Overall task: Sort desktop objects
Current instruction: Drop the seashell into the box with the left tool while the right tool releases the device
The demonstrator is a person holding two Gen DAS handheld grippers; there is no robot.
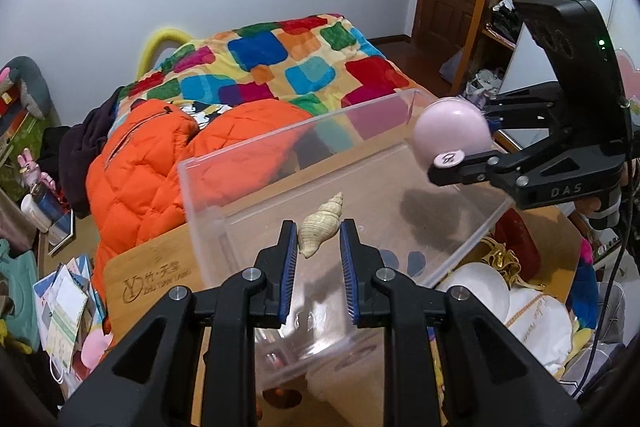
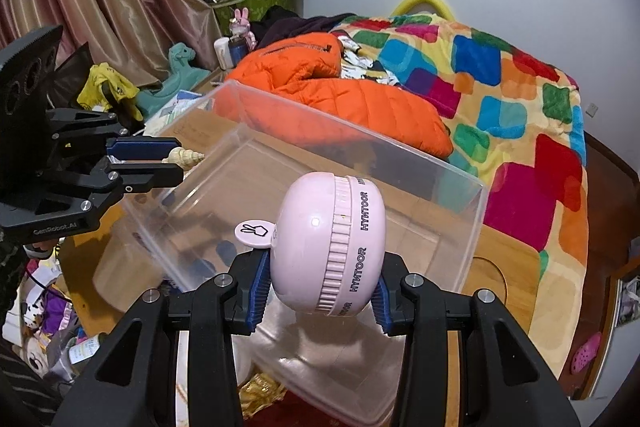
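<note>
Both hand-held grippers are over my clear bin (image 1: 320,163) on the worktop (image 1: 152,267): left hand-held gripper (image 1: 319,241) clamps the shell (image 1: 320,225), right hand-held gripper (image 2: 320,291) clamps the pink timer (image 2: 332,243) by its right rim.

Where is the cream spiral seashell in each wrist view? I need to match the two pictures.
Left wrist view: the cream spiral seashell sits low centre, between the left gripper pads, over the box.
Right wrist view: the seashell shows at the left edge, poking from the left gripper, beside the box wall.
Shared landmark: the clear plastic storage box.
</note>
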